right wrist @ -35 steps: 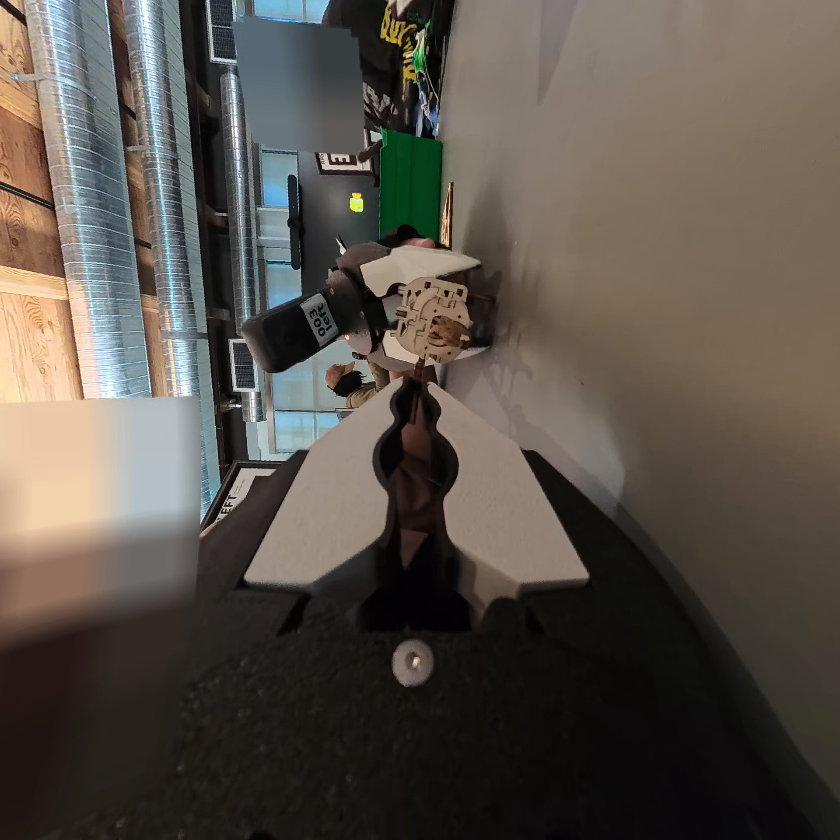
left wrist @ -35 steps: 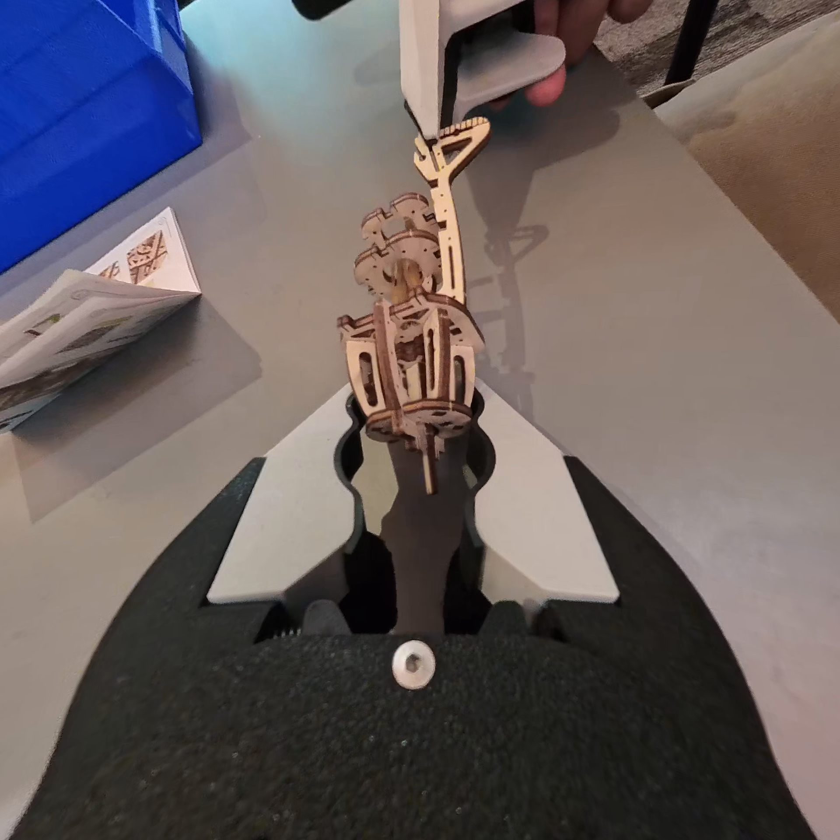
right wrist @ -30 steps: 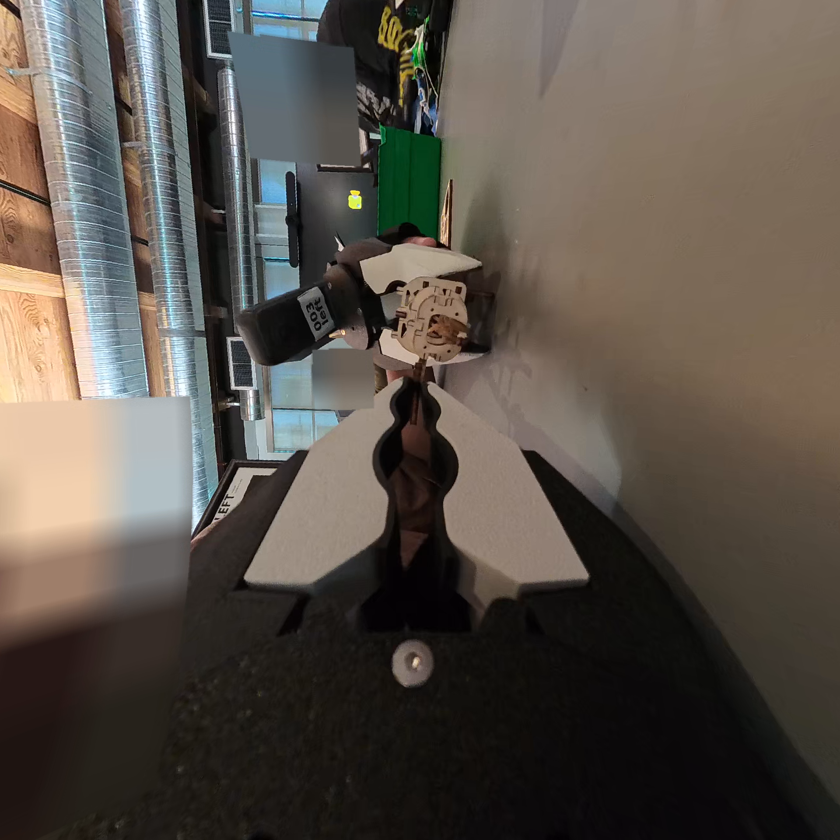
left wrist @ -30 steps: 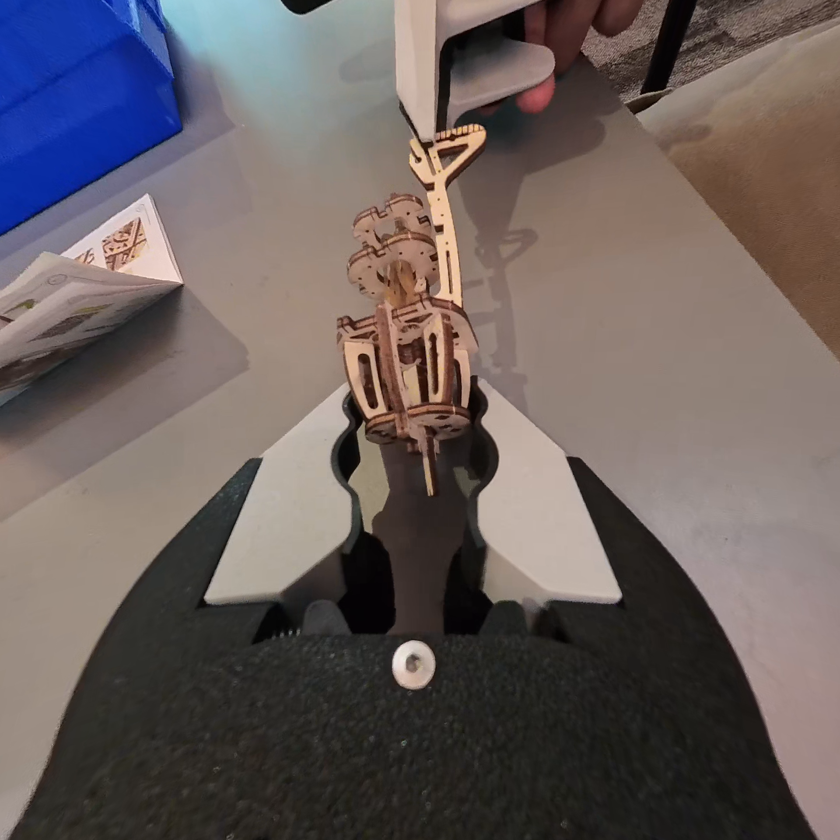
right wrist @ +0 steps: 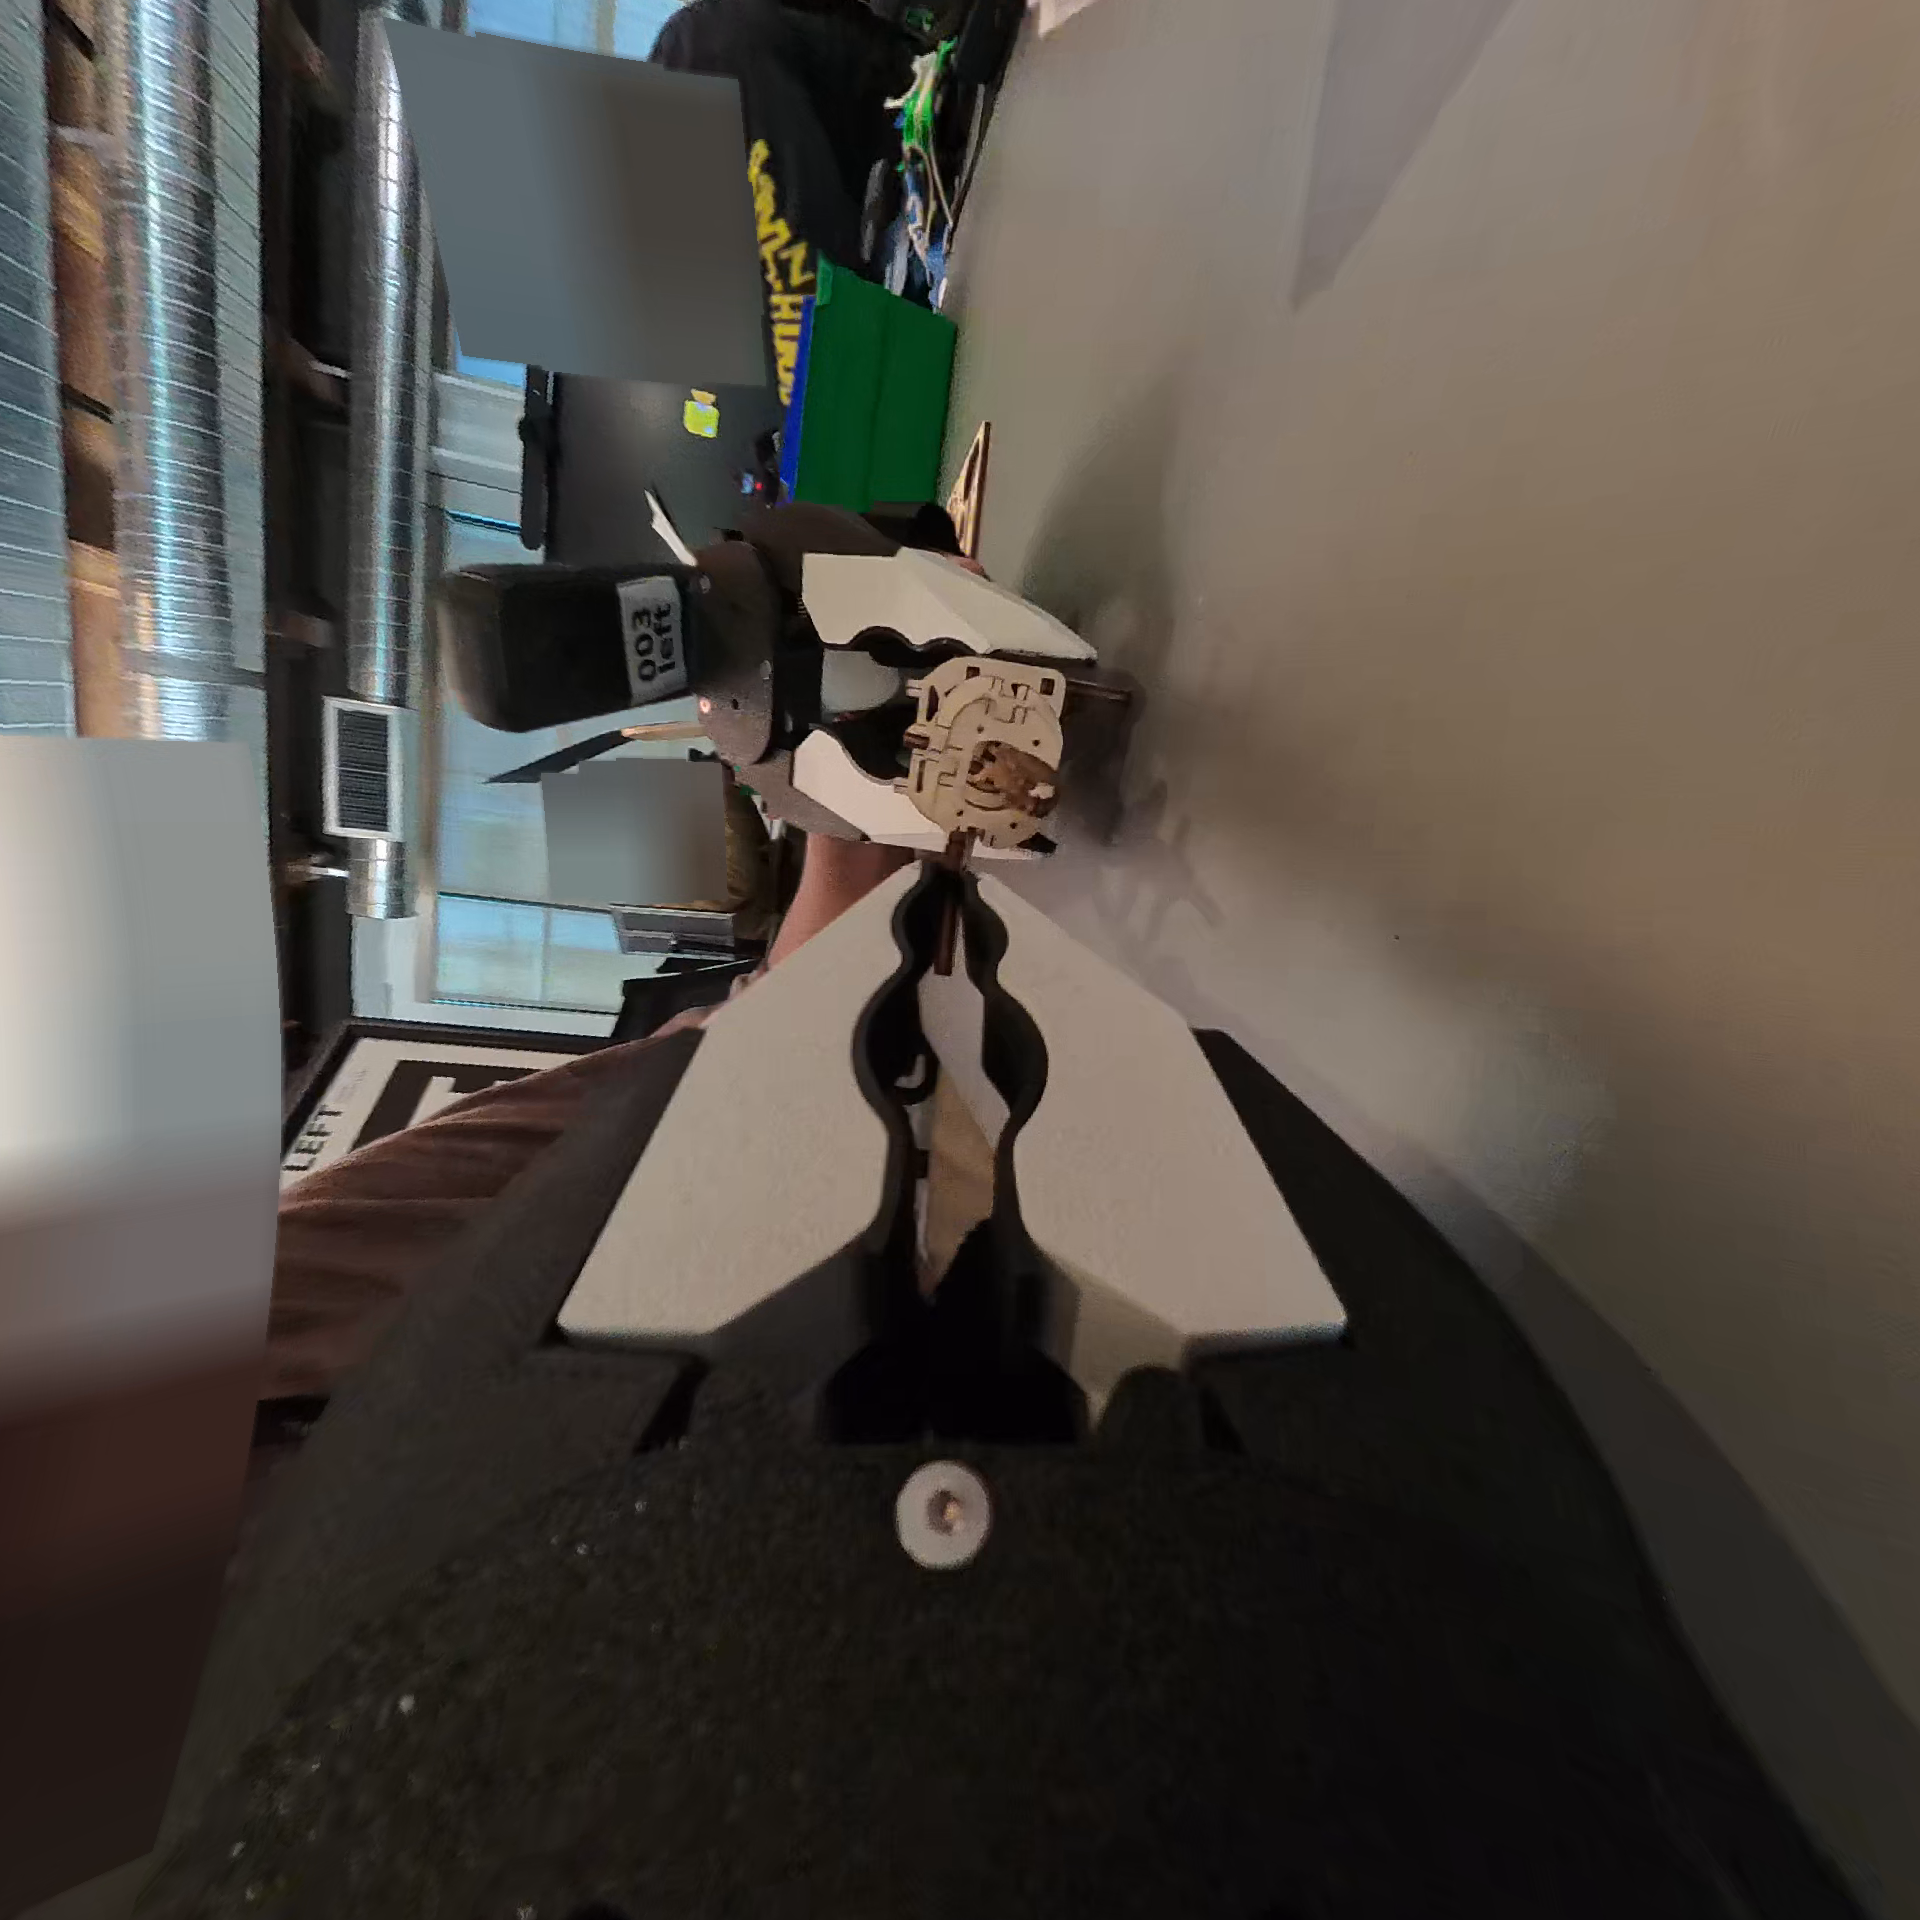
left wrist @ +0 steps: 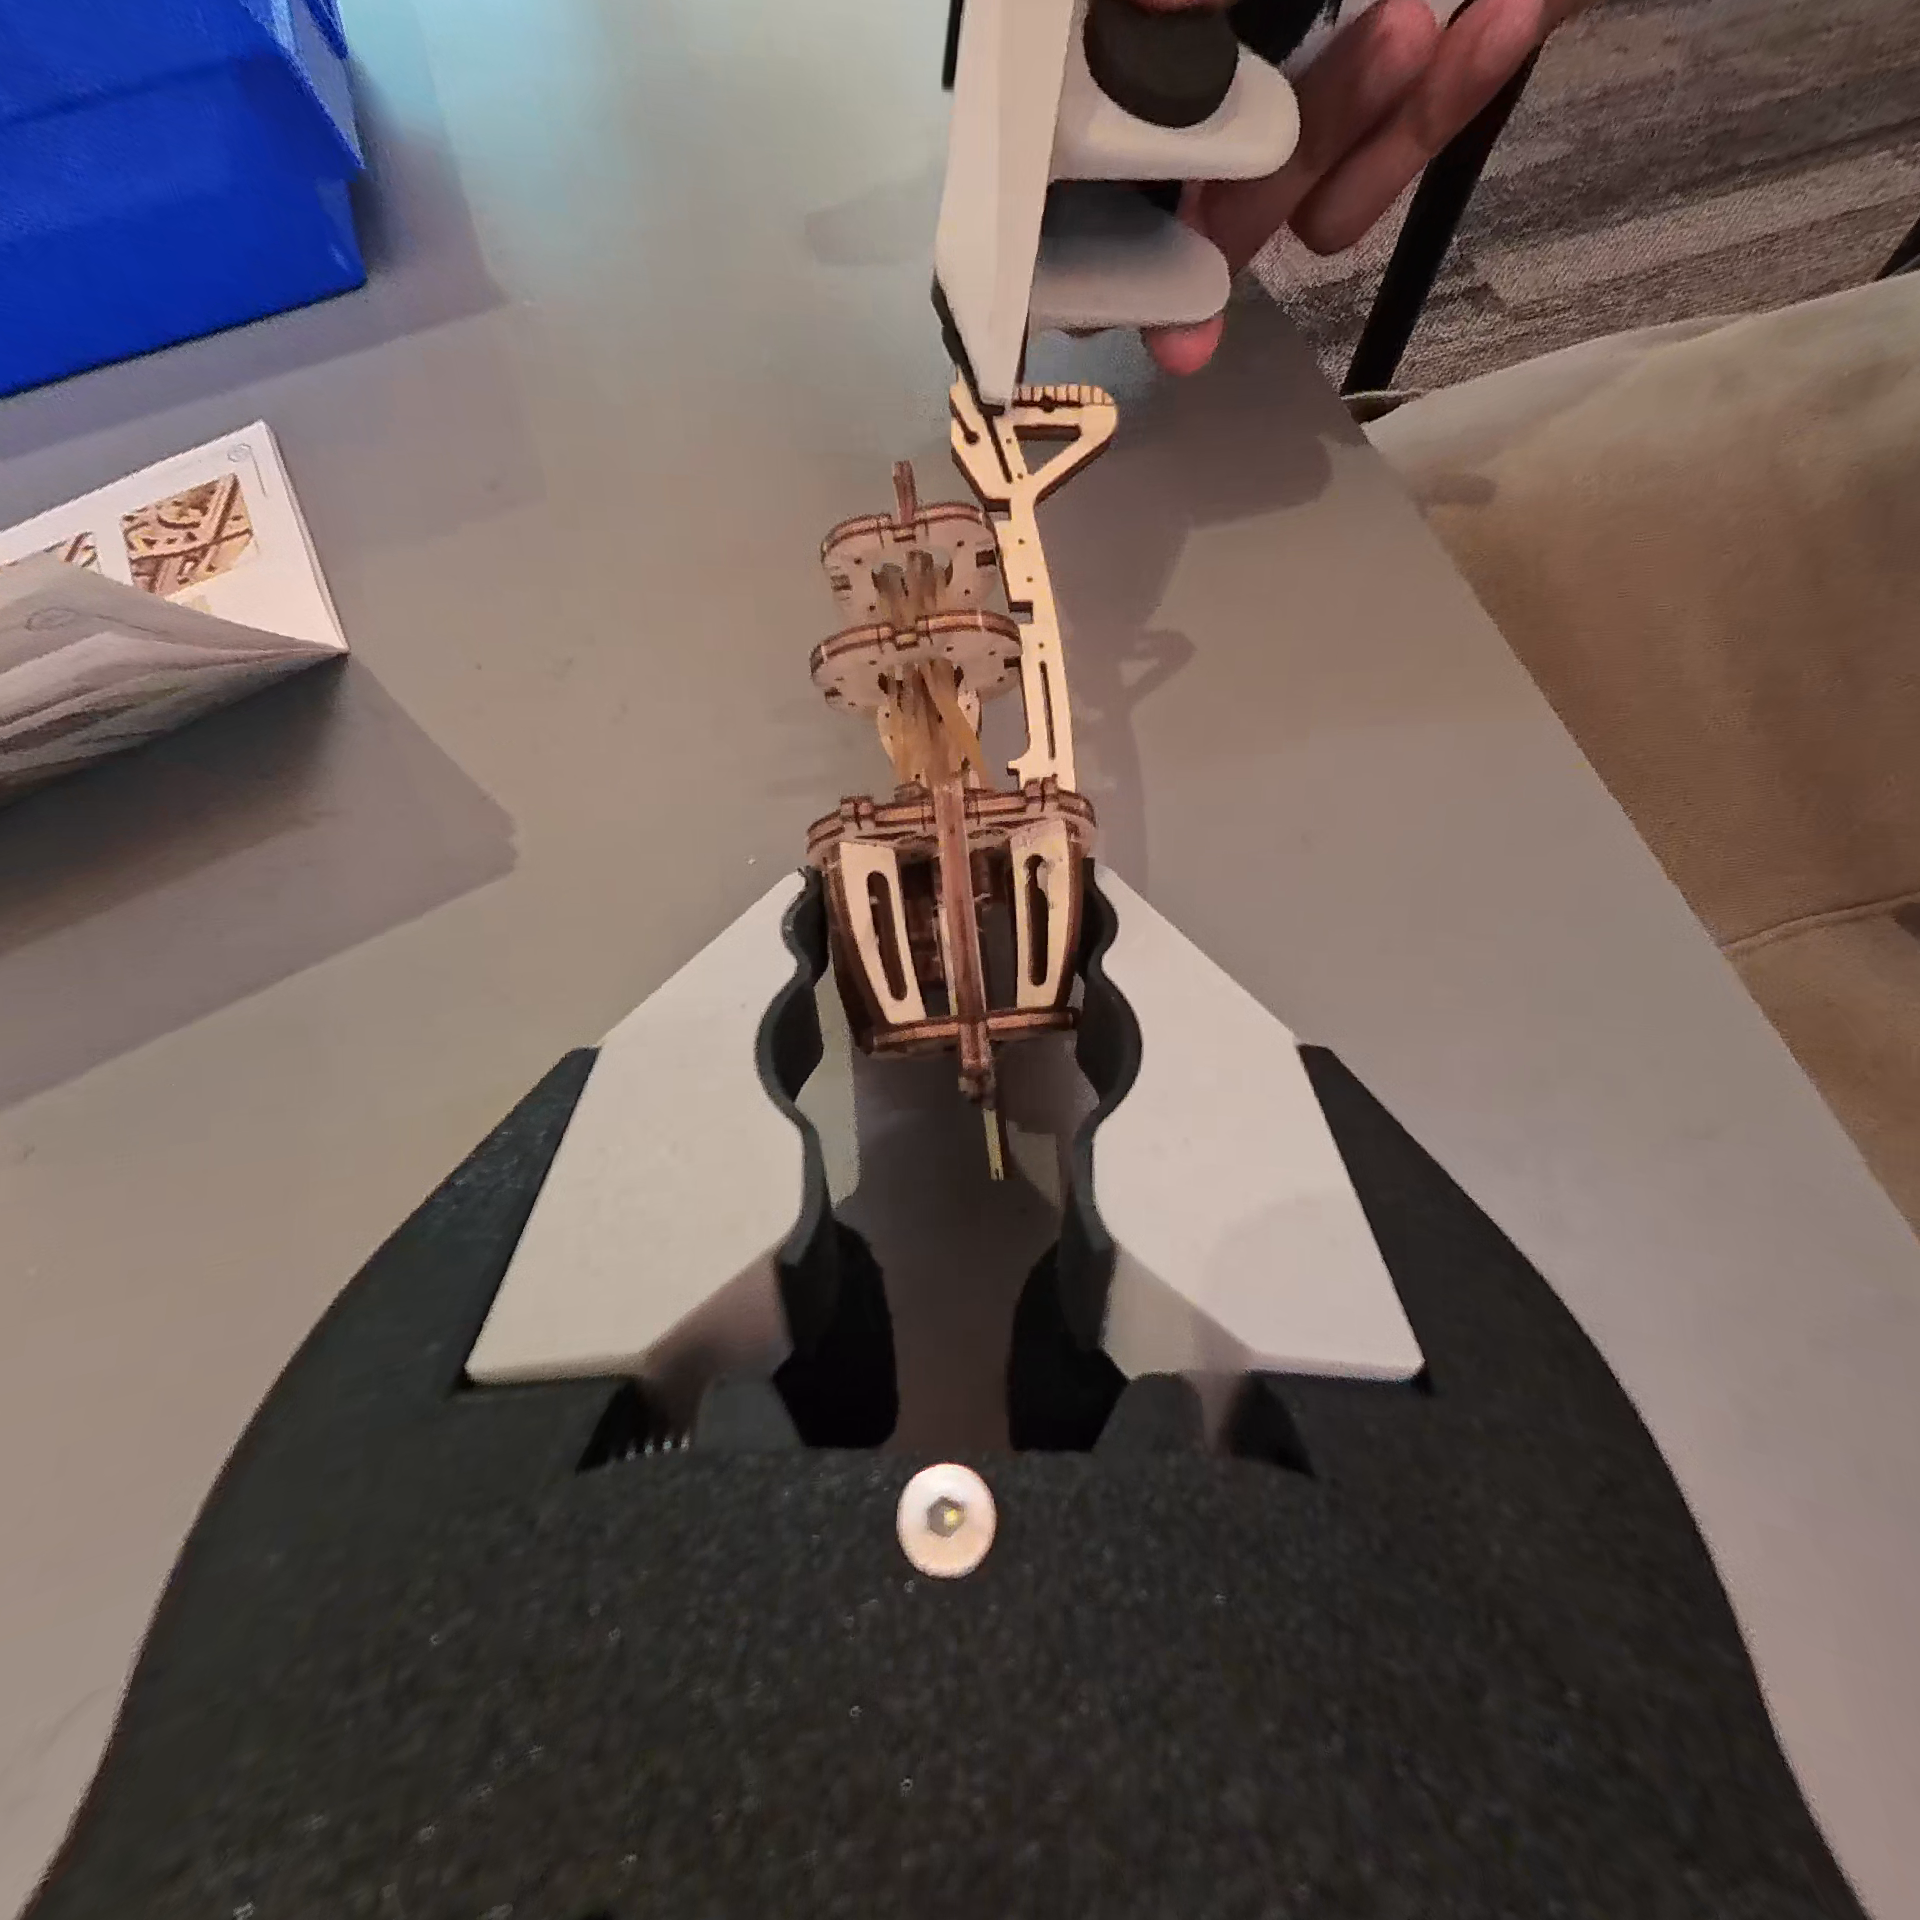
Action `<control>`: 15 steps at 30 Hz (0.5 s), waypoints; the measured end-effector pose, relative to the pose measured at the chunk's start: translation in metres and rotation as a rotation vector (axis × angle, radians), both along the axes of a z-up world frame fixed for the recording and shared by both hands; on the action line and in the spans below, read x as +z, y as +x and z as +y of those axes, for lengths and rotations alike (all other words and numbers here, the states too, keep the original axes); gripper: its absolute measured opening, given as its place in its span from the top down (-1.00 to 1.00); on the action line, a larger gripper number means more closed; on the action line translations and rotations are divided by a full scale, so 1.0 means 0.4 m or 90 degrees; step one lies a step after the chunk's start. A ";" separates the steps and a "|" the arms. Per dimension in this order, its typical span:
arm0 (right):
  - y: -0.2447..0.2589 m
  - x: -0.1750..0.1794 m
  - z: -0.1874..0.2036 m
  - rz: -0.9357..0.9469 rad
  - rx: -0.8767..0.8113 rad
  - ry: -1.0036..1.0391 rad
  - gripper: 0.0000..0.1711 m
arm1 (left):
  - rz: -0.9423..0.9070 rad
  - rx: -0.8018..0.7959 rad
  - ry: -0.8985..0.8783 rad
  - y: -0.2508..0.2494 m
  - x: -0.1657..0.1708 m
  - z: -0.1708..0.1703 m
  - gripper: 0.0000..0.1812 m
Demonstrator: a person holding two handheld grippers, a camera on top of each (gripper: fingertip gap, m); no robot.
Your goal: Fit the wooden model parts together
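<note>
Wooden model [left wrist: 951, 914] sits clamped between the left claw [left wrist: 948, 935] tips, its long axis pointing straight out from that claw, above the grey worktop [left wrist: 1299, 935] near its right edge. Right claw [left wrist: 987, 364], pinched nearly closed on the forked head of a thin strut [left wrist: 1034, 613], comes in from the far end. Strut runs parallel to the model's axis along its right side, foot at the drum's top ring; seating looks unfinished.

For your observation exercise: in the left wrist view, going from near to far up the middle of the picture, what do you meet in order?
Left tongs → wooden barrel-shaped body → two wooden discs → long flat strip's forked end → right tongs → person's hand.
</note>
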State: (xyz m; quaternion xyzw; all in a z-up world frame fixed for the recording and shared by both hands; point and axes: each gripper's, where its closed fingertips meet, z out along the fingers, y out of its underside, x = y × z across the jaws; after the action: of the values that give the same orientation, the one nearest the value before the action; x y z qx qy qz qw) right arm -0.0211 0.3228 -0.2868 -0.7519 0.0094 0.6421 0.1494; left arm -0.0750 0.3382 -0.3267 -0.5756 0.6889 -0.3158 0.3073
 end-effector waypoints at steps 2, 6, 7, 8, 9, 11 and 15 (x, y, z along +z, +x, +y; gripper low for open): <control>0.002 -0.002 0.000 -0.016 -0.003 0.008 0.98 | 0.002 0.002 0.005 0.001 -0.001 0.000 0.52; 0.004 0.002 0.004 -0.025 -0.013 0.023 0.97 | 0.005 0.011 0.008 0.004 -0.001 0.001 0.52; 0.005 0.004 0.004 -0.027 -0.014 0.026 0.98 | 0.004 0.013 0.006 0.006 0.000 0.002 0.52; 0.004 0.007 0.005 -0.028 -0.014 0.030 0.97 | 0.003 0.015 0.003 0.007 0.000 0.002 0.52; 0.004 0.009 0.005 -0.030 -0.016 0.034 0.97 | 0.003 0.017 0.000 0.007 0.000 0.003 0.53; 0.003 0.013 0.005 -0.039 -0.020 0.043 0.97 | 0.002 0.025 0.006 0.009 0.000 0.008 0.53; 0.008 0.015 0.009 -0.067 -0.034 0.052 0.97 | 0.001 0.037 0.021 0.015 -0.001 0.013 0.53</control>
State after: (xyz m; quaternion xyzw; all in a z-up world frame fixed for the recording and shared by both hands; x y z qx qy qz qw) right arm -0.0177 0.3263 -0.2810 -0.7776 -0.0044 0.5970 0.1973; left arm -0.0689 0.3436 -0.3271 -0.5907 0.6768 -0.2952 0.3254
